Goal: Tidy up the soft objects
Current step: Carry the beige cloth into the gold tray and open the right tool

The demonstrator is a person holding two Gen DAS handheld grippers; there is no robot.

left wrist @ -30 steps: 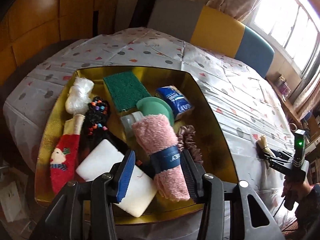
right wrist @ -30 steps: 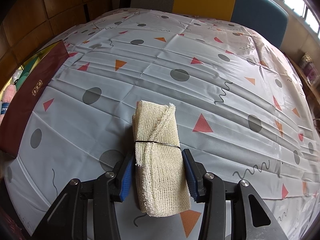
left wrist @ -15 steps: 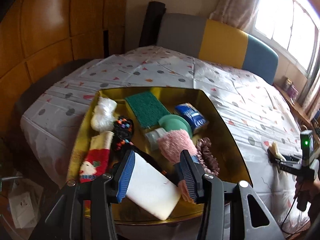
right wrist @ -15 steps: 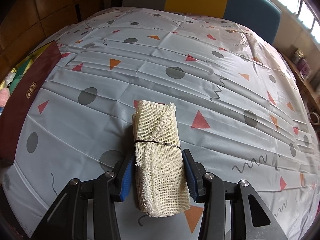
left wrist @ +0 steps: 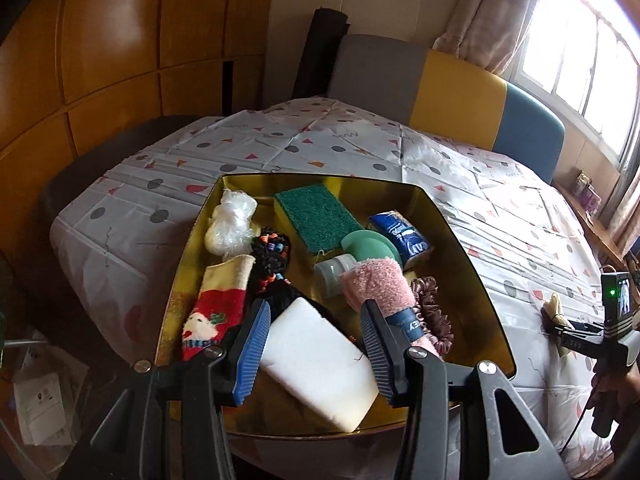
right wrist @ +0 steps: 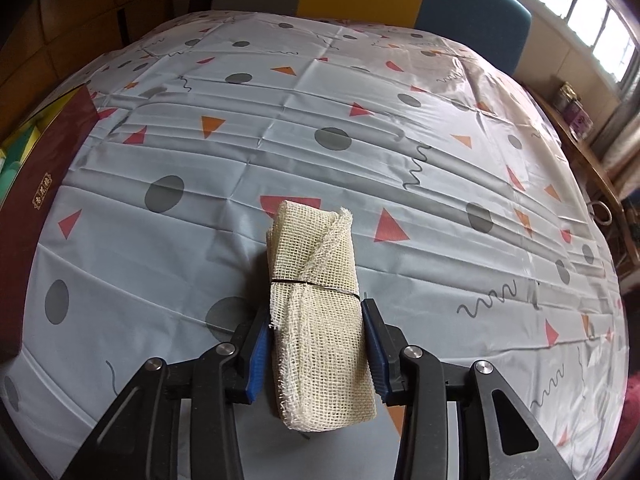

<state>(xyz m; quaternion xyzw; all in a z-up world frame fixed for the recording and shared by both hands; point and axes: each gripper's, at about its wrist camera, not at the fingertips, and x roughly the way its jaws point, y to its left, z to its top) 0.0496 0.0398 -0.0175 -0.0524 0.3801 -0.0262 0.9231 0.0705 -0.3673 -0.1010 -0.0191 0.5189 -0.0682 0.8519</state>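
Covering the table, patterned tablecloth point(right wrist: 400, 184), right tongs point(right wrist: 316, 344) closing onto mesh roll point(right wrist: 316, 300), left tongs point(left wrist: 316, 350) released above gold tray point(left wrist: 472, 280).

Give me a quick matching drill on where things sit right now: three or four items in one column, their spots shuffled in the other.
Items:
1. cream mesh roll
2. white foam block
3. green scouring pad
4. Christmas sock

Places:
A. far end of the gold tray
B. between the right claw pads, on the tablecloth
C. along the tray's left wall
D. near end of the tray, in front of the left claw

Pairs: 1-B, 2-D, 3-A, 4-C
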